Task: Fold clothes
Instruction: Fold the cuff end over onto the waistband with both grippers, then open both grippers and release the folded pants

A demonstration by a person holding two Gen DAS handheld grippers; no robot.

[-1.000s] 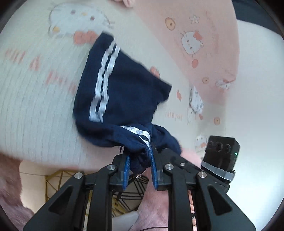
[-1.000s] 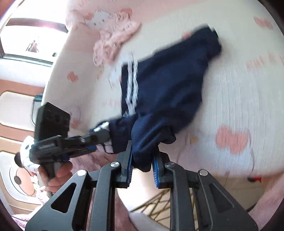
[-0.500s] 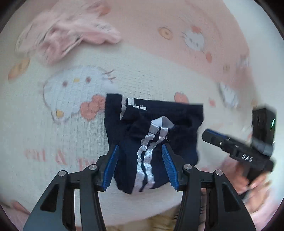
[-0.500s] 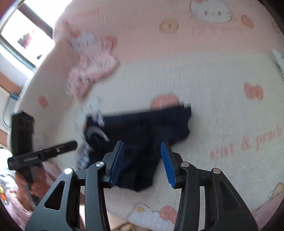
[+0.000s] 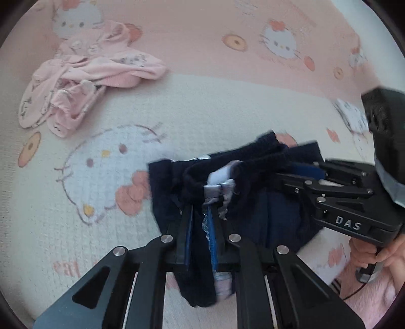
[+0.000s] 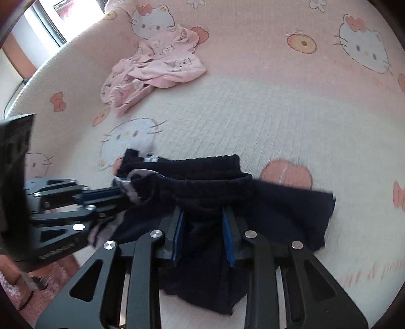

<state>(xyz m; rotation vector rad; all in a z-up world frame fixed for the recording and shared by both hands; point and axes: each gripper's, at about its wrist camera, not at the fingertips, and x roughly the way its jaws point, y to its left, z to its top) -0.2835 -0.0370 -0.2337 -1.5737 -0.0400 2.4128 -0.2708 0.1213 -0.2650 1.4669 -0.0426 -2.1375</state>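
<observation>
Navy shorts (image 5: 265, 210) with white side stripes lie crumpled on the cream Hello Kitty bedspread (image 5: 202, 106). My left gripper (image 5: 201, 210) is shut on the striped edge at the left end of the shorts. From the right wrist view the left gripper (image 6: 119, 194) comes in from the left and pinches that striped corner. My right gripper (image 6: 202, 212) stands open, its blue pads a hand's width apart astride the bunched waistband of the shorts (image 6: 278, 210). The right gripper (image 5: 286, 174) reaches in from the right in the left wrist view.
A crumpled pink garment (image 5: 88, 76) lies at the back left of the bedspread, also visible as the pink garment (image 6: 157, 68). A hand (image 5: 367, 250) holds the right gripper's handle. A window (image 6: 48, 22) is at the far left. The bed edge runs close below the shorts.
One second ago both grippers held the shorts up. Half a second ago the shorts lay on the bed with both grippers open. Now the left has shut on the striped edge; the right has narrowed.
</observation>
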